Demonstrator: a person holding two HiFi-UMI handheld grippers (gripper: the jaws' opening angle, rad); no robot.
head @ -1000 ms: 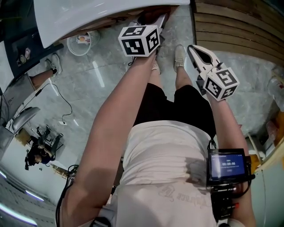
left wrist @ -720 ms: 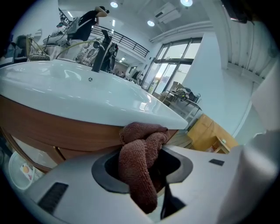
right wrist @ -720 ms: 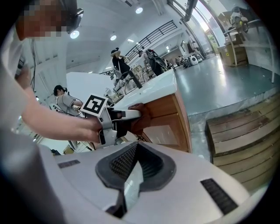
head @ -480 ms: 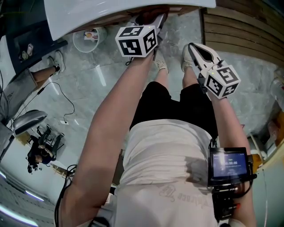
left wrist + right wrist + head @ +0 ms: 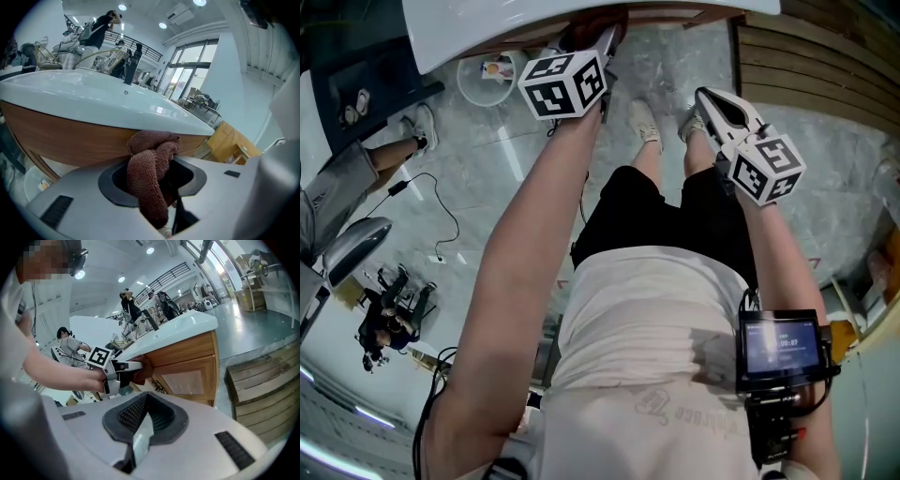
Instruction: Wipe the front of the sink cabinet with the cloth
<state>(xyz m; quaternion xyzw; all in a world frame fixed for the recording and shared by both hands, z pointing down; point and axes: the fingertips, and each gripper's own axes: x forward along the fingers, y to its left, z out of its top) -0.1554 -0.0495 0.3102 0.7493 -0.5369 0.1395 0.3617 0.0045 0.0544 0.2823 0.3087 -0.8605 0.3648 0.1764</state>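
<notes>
Wiping looks barely started, judging from the head view: left gripper reaches to the frame's top edge with the reddish-brown cloth, contact spot cropped; right gripper hangs aside. Left gripper view: jaws clamped on the cloth, bunched against the wooden sink cabinet front just under the white sink top; lower doors unseen. Right gripper view: jaws together, empty; door panels probably still to do, can't tell clean from dirty.

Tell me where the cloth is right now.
The cloth is gripped in the left tool, bunched against the wooden front of the sink cabinet just under the edge of the white countertop. The left gripper view shows it centre frame.
</notes>
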